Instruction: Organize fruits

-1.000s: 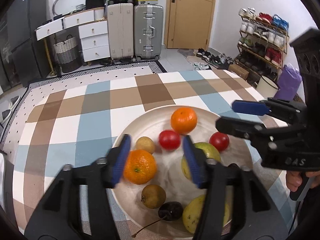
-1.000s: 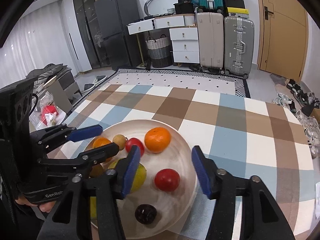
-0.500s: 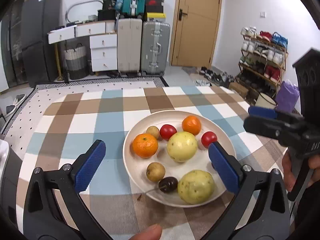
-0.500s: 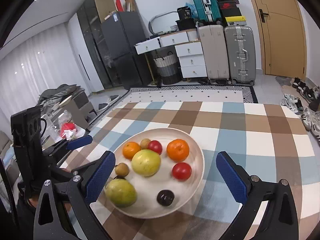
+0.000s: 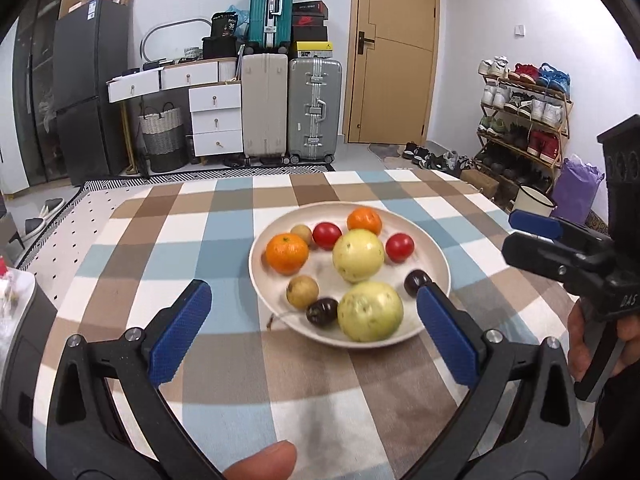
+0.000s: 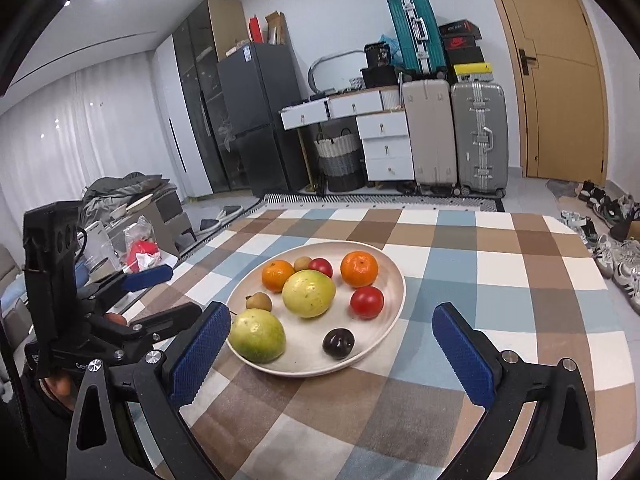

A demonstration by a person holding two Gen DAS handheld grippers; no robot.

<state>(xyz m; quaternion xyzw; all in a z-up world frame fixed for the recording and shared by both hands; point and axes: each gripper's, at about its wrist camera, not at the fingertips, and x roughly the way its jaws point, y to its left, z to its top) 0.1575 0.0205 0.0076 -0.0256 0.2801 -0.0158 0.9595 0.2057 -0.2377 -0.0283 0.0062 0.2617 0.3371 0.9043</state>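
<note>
The checked table (image 5: 160,240) carries a plate (image 5: 434,248) at centre. On it, two guavas (image 5: 358,255) sit middle and 6 o'clock, oranges (image 5: 287,253) at 9 and 12. Left gripper (image 5: 316,336) and right gripper (image 6: 336,354) hang spread, empty, near the plate's 6 o'clock rim.

Suitcases (image 5: 292,108) stand against the white wall beside a wooden door (image 5: 390,52).

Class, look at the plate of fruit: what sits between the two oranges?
Between the left orange and the right orange sit a small brown fruit and a red tomato, side by side; the right wrist view shows it.
</note>
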